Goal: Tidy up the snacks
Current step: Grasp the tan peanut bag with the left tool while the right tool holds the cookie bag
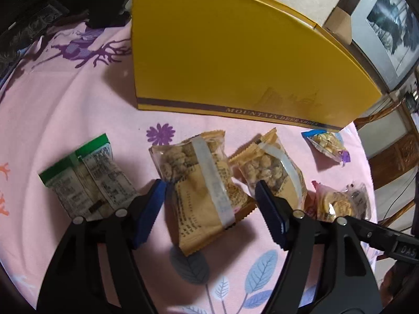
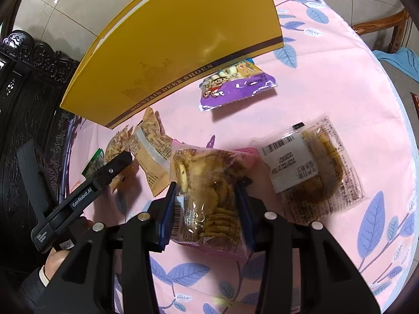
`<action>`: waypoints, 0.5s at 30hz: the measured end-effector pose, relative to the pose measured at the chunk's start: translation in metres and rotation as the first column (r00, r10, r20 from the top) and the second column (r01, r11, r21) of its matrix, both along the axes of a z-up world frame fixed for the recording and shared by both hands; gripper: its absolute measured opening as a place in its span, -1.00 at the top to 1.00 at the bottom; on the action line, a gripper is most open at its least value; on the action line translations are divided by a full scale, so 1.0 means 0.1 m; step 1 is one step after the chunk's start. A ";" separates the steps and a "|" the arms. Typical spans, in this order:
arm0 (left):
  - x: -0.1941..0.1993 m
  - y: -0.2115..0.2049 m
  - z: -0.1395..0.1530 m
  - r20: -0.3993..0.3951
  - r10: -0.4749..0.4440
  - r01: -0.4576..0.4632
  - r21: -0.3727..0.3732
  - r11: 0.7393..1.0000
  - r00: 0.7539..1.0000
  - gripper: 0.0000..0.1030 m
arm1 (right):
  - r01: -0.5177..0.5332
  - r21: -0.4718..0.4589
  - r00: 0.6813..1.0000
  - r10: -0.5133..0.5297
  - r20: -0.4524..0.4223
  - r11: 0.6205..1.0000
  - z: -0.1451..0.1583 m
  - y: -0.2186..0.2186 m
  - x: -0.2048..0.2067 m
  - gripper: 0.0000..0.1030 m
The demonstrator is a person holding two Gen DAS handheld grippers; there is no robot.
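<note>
On the table (image 1: 78, 99), under its pink flowered cloth, the snacks lay in a loose row in front of a yellow shoebox (image 1: 222, 52), probably where they were meant to go. The left tool (image 1: 210, 192) stood part open, its blue pads on either side of a tan packet of puffed bites (image 1: 204, 191); the pads looked close to the wrapper's edges but not yet pressing it, so the packet seemed to rest on the cloth rather than be held. A second tan packet (image 1: 272, 167) lay just beside it, a green-and-white packet (image 1: 86, 180) to the other side, and a blue-edged packet (image 1: 327, 144) nearer the box. The right tool (image 2: 205, 209) was closed on a clear bag of biscuits (image 2: 207, 196), its pads pinching the wrapper from both sides, ready to carry. A labelled biscuit bag (image 2: 311, 167) lay just beside it, and a purple packet (image 2: 235, 86) near the box's edge.
</note>
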State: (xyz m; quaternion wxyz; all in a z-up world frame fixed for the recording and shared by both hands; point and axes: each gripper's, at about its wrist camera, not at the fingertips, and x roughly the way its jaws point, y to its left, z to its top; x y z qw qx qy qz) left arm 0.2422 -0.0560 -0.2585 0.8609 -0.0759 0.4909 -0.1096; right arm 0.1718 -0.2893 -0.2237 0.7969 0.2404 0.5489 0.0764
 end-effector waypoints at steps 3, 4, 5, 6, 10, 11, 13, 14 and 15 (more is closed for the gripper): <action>-0.02 0.00 0.00 0.015 -0.007 0.007 0.017 1.000 1.000 -0.35 | 0.002 -0.002 1.000 -0.002 0.000 1.000 0.00 0.01 0.00 0.14; -0.03 0.01 0.00 0.016 -0.005 0.004 0.013 1.000 1.000 -0.31 | 0.003 -0.001 1.000 -0.003 0.000 1.000 0.01 0.00 -0.01 0.15; -0.04 0.03 0.01 0.015 0.000 0.000 -0.002 1.000 1.000 -0.21 | 0.002 -0.002 1.000 -0.002 0.001 1.000 0.01 0.00 -0.01 0.15; -0.05 0.05 0.03 0.018 0.007 -0.007 -0.008 1.000 1.000 -0.12 | 0.002 -0.004 1.000 -0.002 0.004 1.000 0.02 0.00 -0.02 0.15; -0.10 0.10 0.07 0.012 0.014 -0.014 0.000 1.000 1.000 0.16 | 0.001 -0.009 1.000 -0.001 0.011 1.000 0.05 0.01 -0.05 0.15; -0.12 0.11 0.07 0.012 0.013 -0.013 0.009 1.000 1.000 0.22 | 0.000 -0.010 1.000 0.001 0.011 1.000 0.06 0.01 -0.05 0.15; -0.19 0.12 0.08 0.015 0.008 -0.009 0.030 1.000 1.000 0.24 | -0.006 -0.013 1.000 0.006 0.017 1.000 0.08 0.02 -0.07 0.15; -0.22 0.12 0.10 0.017 0.008 -0.008 0.032 0.999 1.000 0.25 | -0.009 -0.014 1.000 0.009 0.021 1.000 0.09 0.02 -0.07 0.15; -0.25 0.13 0.11 0.020 0.005 -0.005 0.034 0.999 1.000 0.25 | -0.014 -0.016 0.999 0.014 0.028 1.000 0.11 0.04 -0.08 0.15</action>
